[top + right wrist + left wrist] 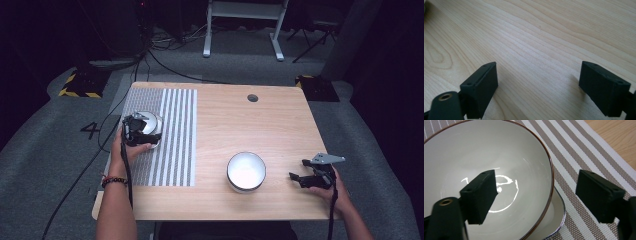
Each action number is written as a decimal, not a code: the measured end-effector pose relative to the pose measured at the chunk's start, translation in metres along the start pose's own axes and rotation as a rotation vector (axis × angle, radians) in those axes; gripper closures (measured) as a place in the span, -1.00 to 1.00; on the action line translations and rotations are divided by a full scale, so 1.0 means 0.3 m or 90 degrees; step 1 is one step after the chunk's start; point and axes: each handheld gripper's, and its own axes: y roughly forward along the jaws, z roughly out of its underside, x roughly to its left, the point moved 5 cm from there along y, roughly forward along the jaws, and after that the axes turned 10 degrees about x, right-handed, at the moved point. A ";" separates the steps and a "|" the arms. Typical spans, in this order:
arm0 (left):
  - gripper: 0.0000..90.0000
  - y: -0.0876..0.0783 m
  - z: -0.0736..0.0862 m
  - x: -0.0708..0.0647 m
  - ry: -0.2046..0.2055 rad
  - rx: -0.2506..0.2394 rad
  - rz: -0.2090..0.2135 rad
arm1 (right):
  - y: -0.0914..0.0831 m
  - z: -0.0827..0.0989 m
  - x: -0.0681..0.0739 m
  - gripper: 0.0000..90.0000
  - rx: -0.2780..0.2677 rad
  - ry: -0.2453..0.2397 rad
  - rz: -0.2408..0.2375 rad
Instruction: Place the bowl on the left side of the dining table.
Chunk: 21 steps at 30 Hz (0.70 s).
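- The left gripper (141,131) hung over a white bowl (148,121) with a thin brown rim, near the far left part of the striped placemat (175,140).
- In the left gripper view, that bowl (486,170) sat nested in a second dish (557,220) with a dark rim, both resting on the placemat (579,152).
- Its fingers (480,197) stood wide apart: one was above the inside of the bowl, the other outside over the mat, with the bowl's rim between them. Neither pad pressed on the rim, so nothing was held.
- The right gripper (300,177) lay low near the right front corner of the wooden surface (280,125), pointing towards the middle.
- In the right gripper view its fingers (480,87) were spread wide over bare wood (536,50), with nothing between them.
- A second white bowl (246,171) stood alone on the surface, between the mat and the right gripper, apart from both.
- A person's forearms came in from the near edge; the left wrist wore a beaded bracelet (114,180).
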 end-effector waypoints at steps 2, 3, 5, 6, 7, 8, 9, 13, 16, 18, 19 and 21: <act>-0.64 -0.002 -0.001 0.002 -0.010 -0.005 -0.003 | 0.000 0.000 0.000 -0.65 0.000 -0.001 0.000; -0.64 -0.005 0.000 0.004 -0.014 -0.009 0.001 | 0.000 0.000 0.000 -0.65 0.000 -0.001 -0.001; -0.64 -0.011 0.002 0.003 -0.021 -0.024 0.017 | 0.000 0.000 0.000 -0.65 0.001 -0.002 -0.001; -0.64 -0.014 0.002 0.006 -0.018 -0.029 0.015 | 0.000 0.000 0.000 -0.65 0.000 -0.002 -0.001; -0.64 -0.019 0.003 0.006 -0.018 -0.032 0.007 | 0.000 0.000 0.000 -0.65 0.000 -0.002 -0.001; -0.64 -0.021 0.004 0.007 -0.017 -0.032 0.001 | 0.000 0.000 0.000 -0.65 0.000 0.000 0.000; -0.64 -0.022 0.004 0.007 -0.016 -0.031 -0.001 | 0.000 0.000 0.000 -0.65 0.000 -0.002 -0.001; -0.64 -0.025 0.006 0.007 -0.012 -0.027 -0.009 | 0.000 0.000 -0.001 -0.65 0.000 -0.003 -0.001; -0.64 -0.025 0.006 0.001 -0.006 -0.023 -0.009 | 0.000 0.000 0.000 -0.65 0.001 -0.002 -0.001; -0.64 -0.027 0.003 -0.004 0.002 -0.026 -0.012 | 0.000 0.000 0.000 -0.65 0.001 -0.002 -0.001; -0.64 -0.030 0.003 -0.008 0.006 -0.022 -0.012 | 0.000 0.000 0.000 -0.65 0.000 0.001 0.000; -0.64 -0.031 0.001 -0.014 0.011 -0.018 -0.020 | 0.000 0.000 0.000 -0.65 0.000 0.000 0.000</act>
